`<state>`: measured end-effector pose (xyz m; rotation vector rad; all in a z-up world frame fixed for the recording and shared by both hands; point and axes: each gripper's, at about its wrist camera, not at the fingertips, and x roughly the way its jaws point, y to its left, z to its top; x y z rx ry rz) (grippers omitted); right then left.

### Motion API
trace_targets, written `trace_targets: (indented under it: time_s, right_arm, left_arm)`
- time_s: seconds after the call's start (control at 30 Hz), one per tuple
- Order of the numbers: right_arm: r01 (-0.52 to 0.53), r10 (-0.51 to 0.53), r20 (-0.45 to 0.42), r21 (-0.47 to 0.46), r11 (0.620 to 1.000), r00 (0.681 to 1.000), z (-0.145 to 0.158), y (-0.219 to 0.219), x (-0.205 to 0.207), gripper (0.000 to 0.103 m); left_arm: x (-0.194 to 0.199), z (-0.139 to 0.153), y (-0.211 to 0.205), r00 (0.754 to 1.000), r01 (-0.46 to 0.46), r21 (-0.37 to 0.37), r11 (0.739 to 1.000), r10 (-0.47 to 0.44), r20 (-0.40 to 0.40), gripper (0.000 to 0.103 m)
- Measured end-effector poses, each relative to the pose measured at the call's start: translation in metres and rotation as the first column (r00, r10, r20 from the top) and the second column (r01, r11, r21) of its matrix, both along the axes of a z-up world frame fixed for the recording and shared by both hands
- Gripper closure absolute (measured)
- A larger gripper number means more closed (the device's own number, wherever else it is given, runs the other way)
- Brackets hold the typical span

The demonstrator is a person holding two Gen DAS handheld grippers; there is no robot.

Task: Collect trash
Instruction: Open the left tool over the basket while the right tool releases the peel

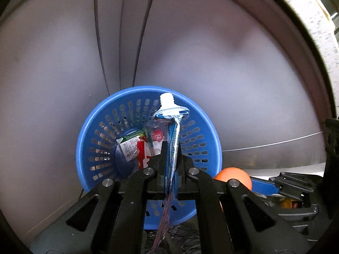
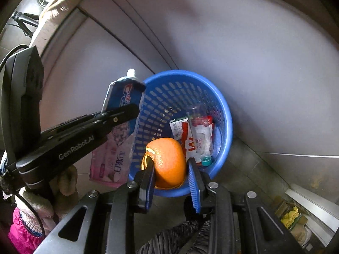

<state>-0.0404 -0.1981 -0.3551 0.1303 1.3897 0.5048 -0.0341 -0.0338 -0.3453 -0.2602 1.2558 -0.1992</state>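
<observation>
1. Now my left gripper (image 1: 170,160) pinches a flattened blue-and-pink toothpaste tube (image 2: 118,131) above the round blue perforated plastic basket (image 2: 222,114).
2. My right gripper (image 2: 171,169) clamps an orange peel (image 2: 167,160) over its near rim.

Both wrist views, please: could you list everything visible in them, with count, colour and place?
Basket: one, blue, perforated, on the grey floor.
Toothpaste tube: one, blue and pink, uncapped, held over the basket's rim.
Orange peel: one, orange, held above the basket's near edge.
Carton: one, white, red and green, inside the basket.
Plastic bottle: one, clear with a teal cap, inside the basket beside the carton.
Floor: grey, under the basket.
Left tongs: black, shut on the toothpaste tube.
Right tongs: blue pads, shut on the orange peel.
</observation>
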Motion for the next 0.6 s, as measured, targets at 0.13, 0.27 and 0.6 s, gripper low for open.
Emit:
trace_targets:
  time_s: [0.13, 0.27, 0.6]
  right_arm:
    - [-0.009, 0.009, 0.003, -0.013, 1.0, 1.0, -0.006, 0.003, 0.0, 0.074]
    - [-0.02, 0.02, 0.003, -0.025, 0.999, 1.0, -0.009, 0.005, -0.002, 0.074]
    - [-0.028, 0.028, 0.002, -0.038, 0.999, 1.0, -0.012, 0.008, -0.004, 0.073]
  left_arm:
    - [0.002, -0.008, -0.004, 1.0, 0.009, 0.01, 1.0, -0.009, -0.008, 0.102]
    - [0.005, -0.012, -0.007, 1.0, 0.01, 0.014, 1.0, -0.01, -0.015, 0.102]
    - [0.007, -0.015, -0.01, 1.0, 0.015, 0.03, 0.999, -0.014, -0.021, 0.102]
